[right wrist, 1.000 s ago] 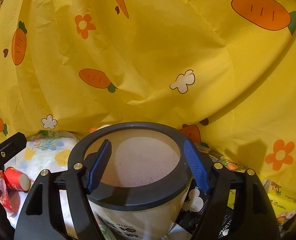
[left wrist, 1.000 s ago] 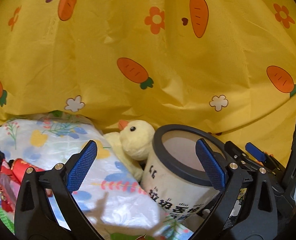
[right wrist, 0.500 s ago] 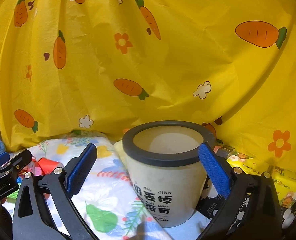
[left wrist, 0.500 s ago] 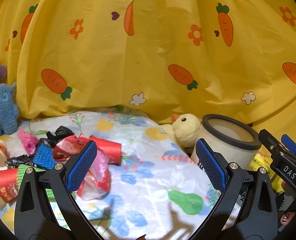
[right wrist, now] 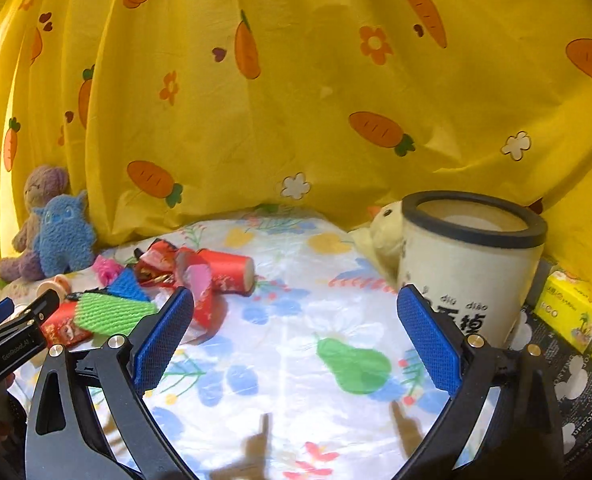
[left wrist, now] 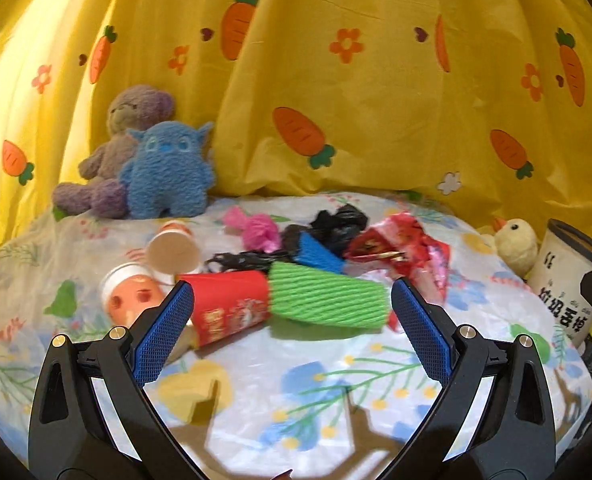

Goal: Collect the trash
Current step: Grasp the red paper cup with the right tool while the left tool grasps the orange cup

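A heap of trash lies on the flowered cloth: a green ribbed sleeve (left wrist: 328, 300), a red paper cup (left wrist: 227, 304), a blue sleeve (left wrist: 316, 254), black bags (left wrist: 338, 224), red wrappers (left wrist: 400, 246), pink plastic (left wrist: 255, 228) and two paper cups (left wrist: 171, 246). My left gripper (left wrist: 291, 340) is open just in front of the green sleeve and red cup, nothing between its fingers. The cream bin (right wrist: 468, 264) with a dark rim stands right. My right gripper (right wrist: 296, 340) is open over bare cloth, left of the bin, and empty. The heap (right wrist: 111, 312) lies to its left.
A blue plush (left wrist: 167, 172) and a purple plush (left wrist: 123, 136) sit at the back left against the yellow carrot curtain (left wrist: 376, 100). A yellow duck plush (left wrist: 516, 240) leans by the bin. Yellow boxes (right wrist: 572, 308) lie right of the bin.
Both grippers swung left, away from the bin. The trash heap came to the centre of the left view. The right gripper's jaws, first around the bin's rim, widened and now frame bare cloth.
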Demonstrator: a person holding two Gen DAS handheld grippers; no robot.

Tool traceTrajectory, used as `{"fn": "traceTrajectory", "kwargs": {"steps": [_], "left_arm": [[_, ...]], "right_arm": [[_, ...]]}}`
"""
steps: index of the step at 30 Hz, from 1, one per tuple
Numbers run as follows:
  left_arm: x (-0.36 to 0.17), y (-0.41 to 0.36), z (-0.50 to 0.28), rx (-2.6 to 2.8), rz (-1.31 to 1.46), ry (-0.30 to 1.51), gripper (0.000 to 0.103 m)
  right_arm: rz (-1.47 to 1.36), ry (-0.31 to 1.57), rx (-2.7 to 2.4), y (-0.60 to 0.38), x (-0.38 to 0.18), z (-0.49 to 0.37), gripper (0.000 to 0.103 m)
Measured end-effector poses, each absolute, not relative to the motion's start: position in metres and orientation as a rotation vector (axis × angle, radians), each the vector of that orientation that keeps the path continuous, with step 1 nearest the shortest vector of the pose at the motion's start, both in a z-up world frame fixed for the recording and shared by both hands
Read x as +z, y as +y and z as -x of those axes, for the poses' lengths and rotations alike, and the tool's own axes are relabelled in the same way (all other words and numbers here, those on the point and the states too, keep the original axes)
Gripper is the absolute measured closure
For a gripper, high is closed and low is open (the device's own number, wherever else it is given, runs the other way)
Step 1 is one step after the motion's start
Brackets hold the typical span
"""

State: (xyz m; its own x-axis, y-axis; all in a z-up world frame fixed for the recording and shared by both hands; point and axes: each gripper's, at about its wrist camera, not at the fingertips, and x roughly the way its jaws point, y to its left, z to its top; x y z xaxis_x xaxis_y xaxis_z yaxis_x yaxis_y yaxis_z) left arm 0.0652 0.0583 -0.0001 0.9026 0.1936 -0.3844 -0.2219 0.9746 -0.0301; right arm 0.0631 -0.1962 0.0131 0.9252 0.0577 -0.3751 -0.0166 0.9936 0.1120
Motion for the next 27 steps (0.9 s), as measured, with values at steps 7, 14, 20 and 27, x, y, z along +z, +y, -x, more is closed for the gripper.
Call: {"fn": "traceTrajectory", "kwargs": {"steps": [7,14,20,27], "left_arm": [[-0.002,0.13,-0.035,0.4,0.134,0.392,0.006],[-0.004,0.183,-0.014,0.505,0.199,0.39,0.006],[-0.006,0.215,-0.012,0.566,0.243,0.392,0.006],[-0.01,0.239,-0.013,0.611,0.29,0.388,0.006]], "right_arm": [[-0.043,0.441,0.222,-0.114,0.0,-0.063,0.005],[0.04,0.485,0.381,-0.027,-0.01,-0.069,0.007],[0.08,0.513,0.441,0.024,-0.011,-0.083,0.012],[0.134,0.57,0.483,0.068,-0.019,-0.099,0.03]]}}
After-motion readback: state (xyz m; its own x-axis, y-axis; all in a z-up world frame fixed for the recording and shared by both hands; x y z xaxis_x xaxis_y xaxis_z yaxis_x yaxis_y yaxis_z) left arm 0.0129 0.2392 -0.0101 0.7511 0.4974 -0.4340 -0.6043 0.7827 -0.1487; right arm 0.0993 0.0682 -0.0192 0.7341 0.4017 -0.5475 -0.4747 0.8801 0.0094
